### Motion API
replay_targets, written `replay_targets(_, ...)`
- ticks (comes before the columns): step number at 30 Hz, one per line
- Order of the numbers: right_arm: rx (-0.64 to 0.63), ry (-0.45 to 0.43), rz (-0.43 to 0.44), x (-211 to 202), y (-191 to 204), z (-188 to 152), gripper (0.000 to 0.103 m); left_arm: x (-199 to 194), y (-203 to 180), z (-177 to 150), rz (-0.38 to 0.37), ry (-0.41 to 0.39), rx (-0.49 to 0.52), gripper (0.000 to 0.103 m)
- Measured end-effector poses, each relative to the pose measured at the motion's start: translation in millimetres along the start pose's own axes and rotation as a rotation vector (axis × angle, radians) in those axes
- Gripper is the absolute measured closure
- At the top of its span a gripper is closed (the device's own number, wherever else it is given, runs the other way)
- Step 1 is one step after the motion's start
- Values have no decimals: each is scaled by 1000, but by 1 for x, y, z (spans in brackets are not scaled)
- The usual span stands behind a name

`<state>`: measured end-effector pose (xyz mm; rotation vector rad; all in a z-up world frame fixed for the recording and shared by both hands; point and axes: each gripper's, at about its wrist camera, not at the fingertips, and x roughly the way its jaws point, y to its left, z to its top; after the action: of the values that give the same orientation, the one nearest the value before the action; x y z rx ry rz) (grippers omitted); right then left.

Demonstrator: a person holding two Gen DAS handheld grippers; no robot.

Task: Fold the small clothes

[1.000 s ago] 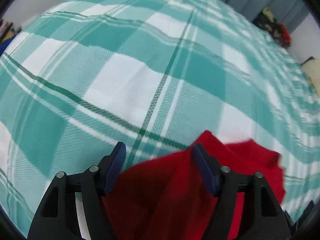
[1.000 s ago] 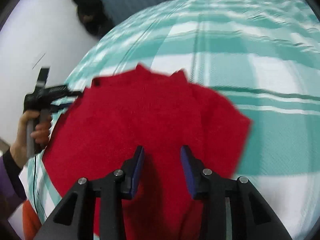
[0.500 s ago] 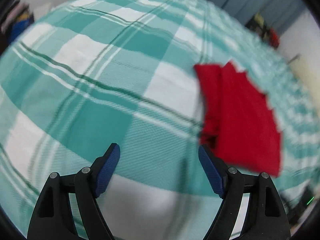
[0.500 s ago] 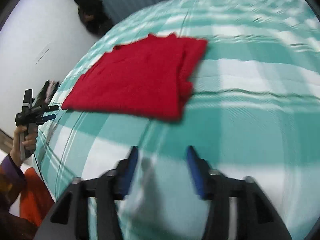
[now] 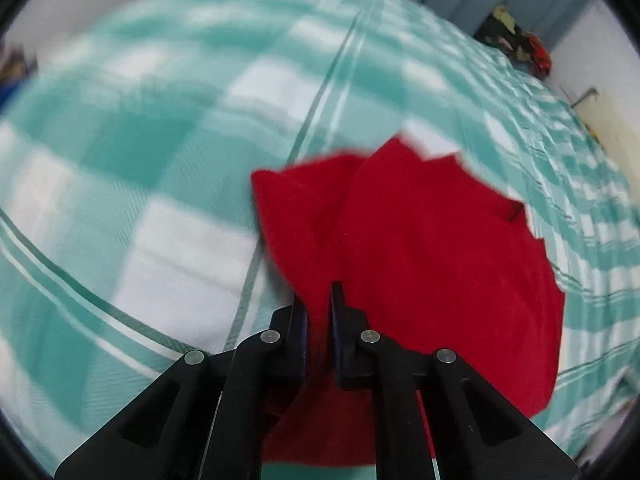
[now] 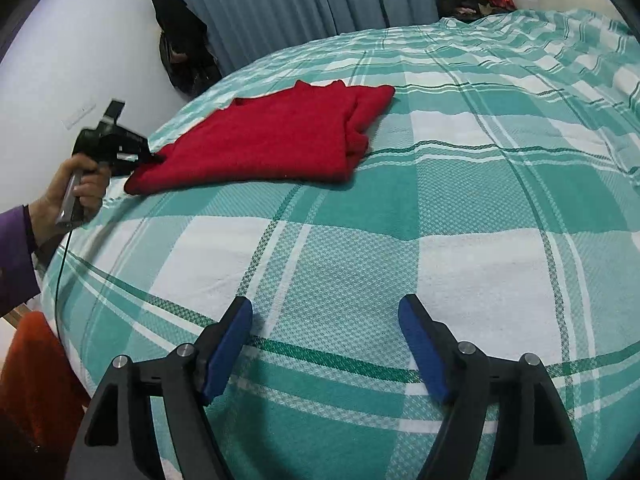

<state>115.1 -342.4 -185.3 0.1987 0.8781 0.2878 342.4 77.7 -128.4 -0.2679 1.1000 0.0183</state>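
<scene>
Item: folded red knitted garment (image 6: 276, 144) on teal-checked bedspread (image 6: 400, 240) — soft, limp, light. My left gripper (image 5: 318, 304) had clamped its near corner; right gripper (image 6: 326, 316) was opening, nothing between its jaws — I judged edges the best hold.

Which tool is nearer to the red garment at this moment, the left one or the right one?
Left. The left tool is shut on an edge of the red garment. The right tool, its jaws opening with nothing between them, is over bare checked bedcover, well apart from it.

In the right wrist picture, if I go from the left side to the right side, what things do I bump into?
Purple sleeve → hand → left tongs, pinching the red cloth → red cloth → bare green-and-white checked bedspread.
</scene>
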Motion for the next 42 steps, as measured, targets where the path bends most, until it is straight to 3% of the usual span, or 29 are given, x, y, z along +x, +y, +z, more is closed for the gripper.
replay_targets(4,18,-9,33,2,-3,0,27,-60,-111,8,63,-140,282,96)
replay_targets(7,44,-15,51,2,-6,1,27,-72,-184,-6,40,-163,418,96)
replay_targets(10,62,-19,65,1,-8,1,28,-47,-260,-44,18,-151,538,96)
replay_targets(14,67,-26,77,0,-9,1,27,21,-314,-105,9,-47,637,94)
replay_targets(15,63,-26,78,1,-9,0,27,39,-326,-123,48,-18,694,89)
replay_targets(16,60,-25,78,1,-10,0,27,53,-334,-140,137,-6,759,87)
replay_targets(17,54,-24,78,1,-9,0,27,54,-337,-148,188,-28,794,87)
replay_targets(18,51,-22,79,1,-9,1,27,45,-336,-154,198,-56,819,78)
replay_targets(21,48,-19,103,1,-11,1,24,-11,-314,-149,62,-107,781,21)
replay_targets(22,51,-17,111,1,-12,2,22,-32,-301,-141,19,-145,740,12)
replay_targets(24,64,-5,130,1,-14,5,22,-76,-254,-121,-27,-231,634,10)
replay_targets(26,91,9,142,0,-16,9,22,-88,-217,-106,-7,-255,538,10)
replay_targets(29,187,6,160,-9,-23,25,30,-74,-166,-87,58,-227,399,27)
replay_targets(31,196,-36,206,-15,-19,48,50,-54,-153,-85,52,-169,355,43)
replay_targets(33,109,-72,221,-17,-3,86,60,-41,-156,-94,57,-170,357,44)
replay_targets(37,-32,-152,288,-7,31,152,62,-9,-174,-121,100,-147,429,45)
replay_targets(39,-35,-69,329,29,31,169,64,2,-176,-130,122,-132,440,45)
replay_targets(41,-18,78,264,69,19,161,69,5,-167,-133,90,-131,402,43)
replay_targets(42,-1,205,158,97,0,144,86,4,-162,-132,71,-122,377,37)
